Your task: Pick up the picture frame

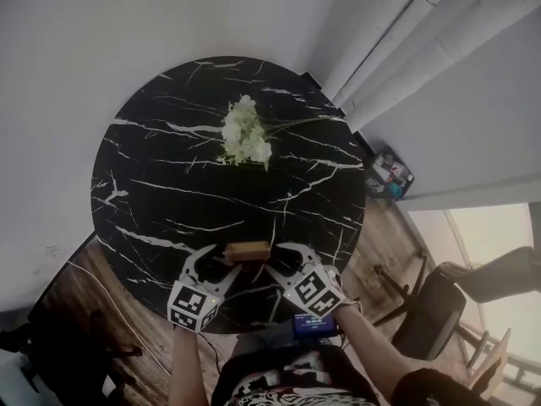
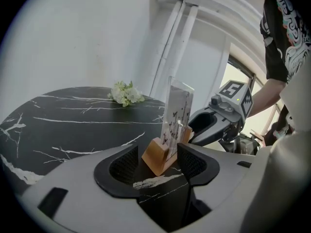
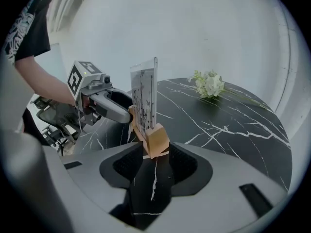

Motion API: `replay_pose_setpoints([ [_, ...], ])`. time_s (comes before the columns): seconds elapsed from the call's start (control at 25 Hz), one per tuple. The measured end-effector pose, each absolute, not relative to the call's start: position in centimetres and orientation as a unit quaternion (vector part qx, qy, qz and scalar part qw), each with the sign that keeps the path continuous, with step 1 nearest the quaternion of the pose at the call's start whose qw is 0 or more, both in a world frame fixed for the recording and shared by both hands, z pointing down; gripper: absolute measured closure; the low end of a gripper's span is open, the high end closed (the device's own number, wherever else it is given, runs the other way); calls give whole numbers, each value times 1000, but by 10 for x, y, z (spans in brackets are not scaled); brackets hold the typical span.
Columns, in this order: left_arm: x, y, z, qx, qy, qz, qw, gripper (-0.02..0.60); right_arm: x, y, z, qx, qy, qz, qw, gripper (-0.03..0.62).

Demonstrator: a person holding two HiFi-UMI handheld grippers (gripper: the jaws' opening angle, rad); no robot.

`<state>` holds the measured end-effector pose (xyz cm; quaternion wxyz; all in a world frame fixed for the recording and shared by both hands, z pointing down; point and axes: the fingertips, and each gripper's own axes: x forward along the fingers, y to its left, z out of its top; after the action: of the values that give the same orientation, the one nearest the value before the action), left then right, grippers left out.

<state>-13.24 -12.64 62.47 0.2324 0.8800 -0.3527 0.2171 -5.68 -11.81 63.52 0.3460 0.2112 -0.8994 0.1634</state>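
The picture frame, a clear upright sheet in a wooden base, stands near the front edge of the round black marble table. My left gripper is at the base's left end and my right gripper at its right end. In the left gripper view the wooden base sits just past the open left gripper, with gaps at both pads. In the right gripper view the base's other end lies at the tips of the open right gripper, not pressed.
A bunch of white flowers lies on the far half of the table. White pipes run along the wall at the upper right. A dark chair and a small bin stand on the wooden floor to the right.
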Motion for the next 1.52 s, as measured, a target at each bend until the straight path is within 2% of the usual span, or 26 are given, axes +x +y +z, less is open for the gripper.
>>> replay_pose_setpoints([
  [0.28,-116,-129,630,893,-323,244,198,322,-59,-120,651,200,-889,159,380,470],
  [0.56,-108,-133,635,891,-330,248,188,318,-61,-122,652,197,-892,171,369,470],
  [1.08,-110,-129,635,884,-311,226,266,379,-57,-128,650,203,-885,213,362,471],
  [1.52,-108,-132,629,865,-302,163,366,383,-51,-133,636,195,-889,218,352,471],
])
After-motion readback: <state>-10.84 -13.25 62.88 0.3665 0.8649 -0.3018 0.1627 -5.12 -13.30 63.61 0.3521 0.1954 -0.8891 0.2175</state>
